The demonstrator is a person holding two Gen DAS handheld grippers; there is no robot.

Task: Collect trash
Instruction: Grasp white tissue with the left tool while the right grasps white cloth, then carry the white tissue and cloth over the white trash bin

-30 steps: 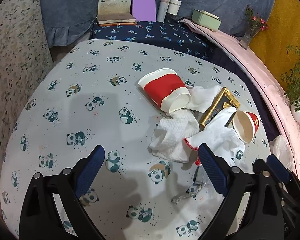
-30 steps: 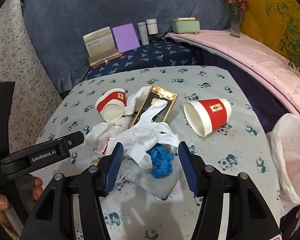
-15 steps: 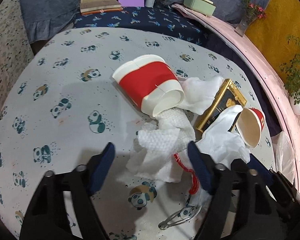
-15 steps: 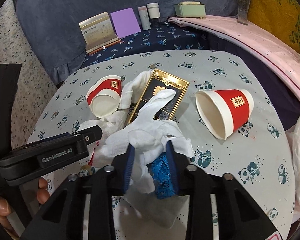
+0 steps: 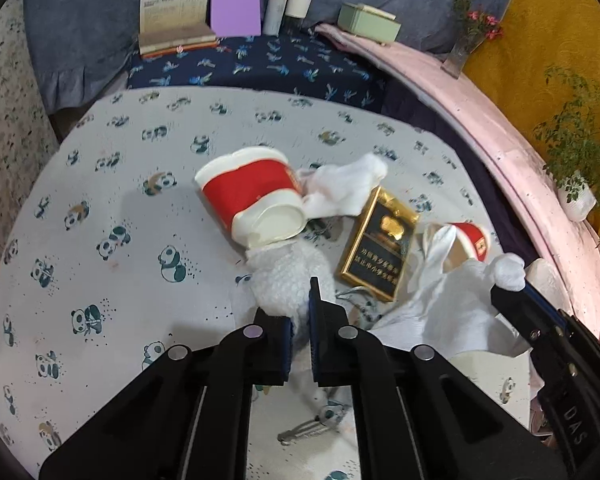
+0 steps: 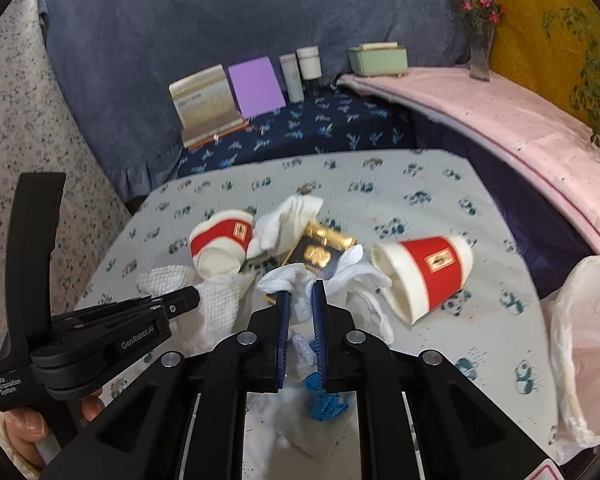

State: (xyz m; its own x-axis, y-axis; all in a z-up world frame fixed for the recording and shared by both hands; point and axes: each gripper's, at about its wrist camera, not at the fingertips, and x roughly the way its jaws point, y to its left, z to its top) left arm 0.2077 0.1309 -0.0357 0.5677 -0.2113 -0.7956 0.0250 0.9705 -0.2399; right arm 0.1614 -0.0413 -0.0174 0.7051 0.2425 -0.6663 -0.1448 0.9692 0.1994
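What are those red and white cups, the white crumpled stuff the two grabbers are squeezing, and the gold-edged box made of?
Red-banded white cups: likely matte paper; one rim is dented.
Textured white wad in the left gripper: probably paper towel, dimpled.
Smooth white glove in the right gripper: looks like woven cloth.
Black box with gold edges: glossy printed card, seemingly.

Panda-print table (image 5: 100,184) — blue drape (image 6: 220,20)

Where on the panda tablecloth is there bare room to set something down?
The tablecloth is bare left of the crushed cup, and along its far edge. Crowded: the centre, where cup, cigarette box, paper towel and white glove bunch.
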